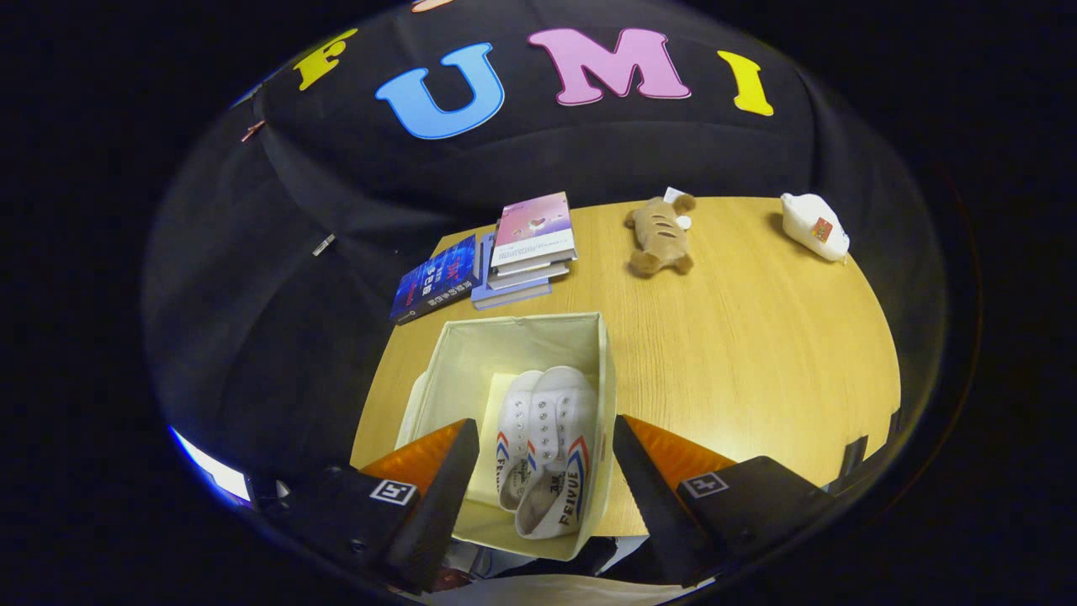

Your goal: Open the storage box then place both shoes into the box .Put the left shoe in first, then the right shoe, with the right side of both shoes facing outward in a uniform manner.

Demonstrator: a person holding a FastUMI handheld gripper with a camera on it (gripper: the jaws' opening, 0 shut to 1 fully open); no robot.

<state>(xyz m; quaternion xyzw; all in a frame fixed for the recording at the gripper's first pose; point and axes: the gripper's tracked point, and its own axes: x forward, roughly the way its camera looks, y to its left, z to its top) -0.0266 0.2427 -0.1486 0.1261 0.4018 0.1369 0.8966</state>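
1. Gripper (543,471) fingers stand wide apart above the near end of the storage box (446,370). They hold nothing and touch nothing; the two shoes show through the gap between them.
2. The storage box is a pale fabric bin, open at the top, sitting at the near edge of a wooden table (757,337). Its open top is why the shoes can be seen from above.
3. Both white shoes lie inside the box, side by side and touching, packed against the box wall on one side. One shoe (515,438) lies toward the middle of the box; the other shoe (565,446) lies against the wall.
4. Their toes point away from the gripper and their heels lie nearest it. Striped markings show on the sides of both, so they seem to face the same way, as the task asks. Which shoe is left and which is right, I cannot tell.
5. Judging by this, both shoes are already in, and the spread, empty fingers suit a release.
6. Beyond the box lie a stack of books (526,244), a brown plush toy (660,236) and a white pouch (814,225), well apart from the box.
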